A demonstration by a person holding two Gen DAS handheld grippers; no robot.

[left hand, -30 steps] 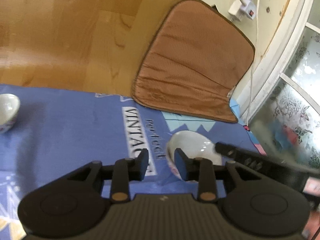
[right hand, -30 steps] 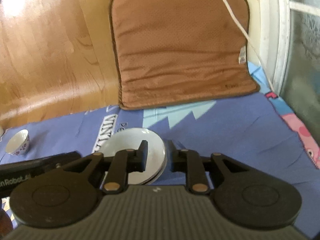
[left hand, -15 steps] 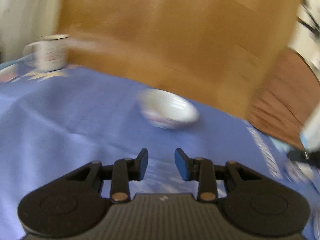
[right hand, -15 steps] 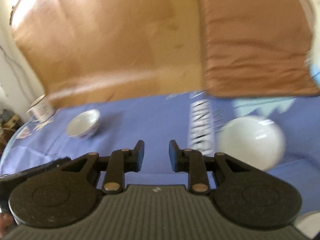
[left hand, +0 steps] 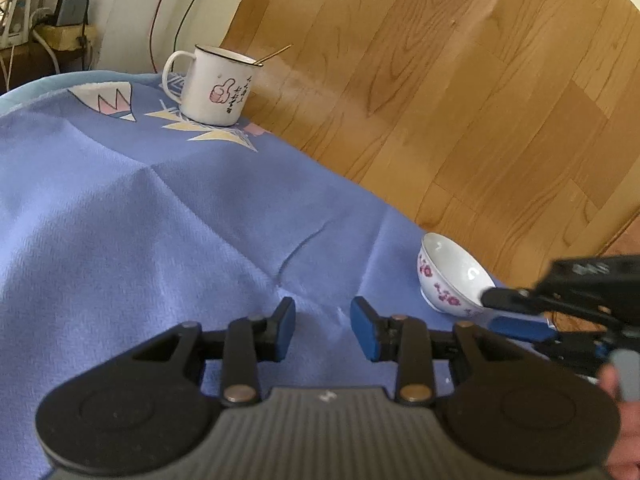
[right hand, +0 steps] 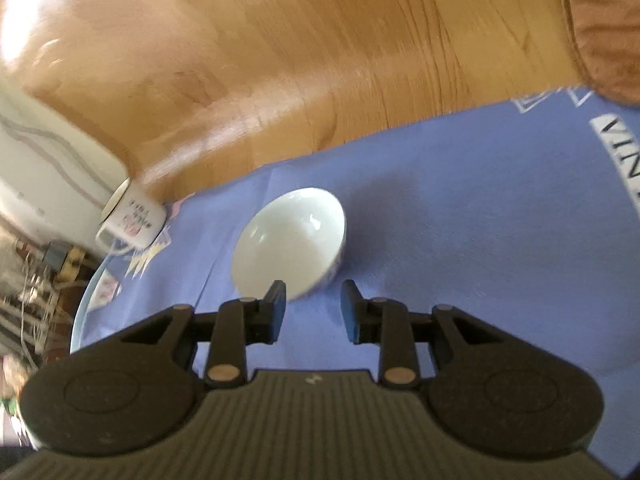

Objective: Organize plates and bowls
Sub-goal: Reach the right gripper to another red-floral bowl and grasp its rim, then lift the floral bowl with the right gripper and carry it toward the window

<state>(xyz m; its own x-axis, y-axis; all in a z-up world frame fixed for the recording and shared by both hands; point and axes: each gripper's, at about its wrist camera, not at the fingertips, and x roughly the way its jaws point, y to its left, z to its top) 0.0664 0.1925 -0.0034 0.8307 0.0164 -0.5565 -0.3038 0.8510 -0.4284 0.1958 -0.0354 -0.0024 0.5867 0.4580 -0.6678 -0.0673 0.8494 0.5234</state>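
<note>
Your right hand-held gripper, jaws just been opening w/ nothing gripped, sits at near rim of floral bowl on blue cloth; left hand-held gripper released, empty, bowl to its right.

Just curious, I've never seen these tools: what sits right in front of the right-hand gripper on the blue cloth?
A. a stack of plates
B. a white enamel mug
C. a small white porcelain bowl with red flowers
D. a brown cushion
C: the small white porcelain bowl with red flowers lies just beyond the right gripper, whose jaws are empty.
</note>
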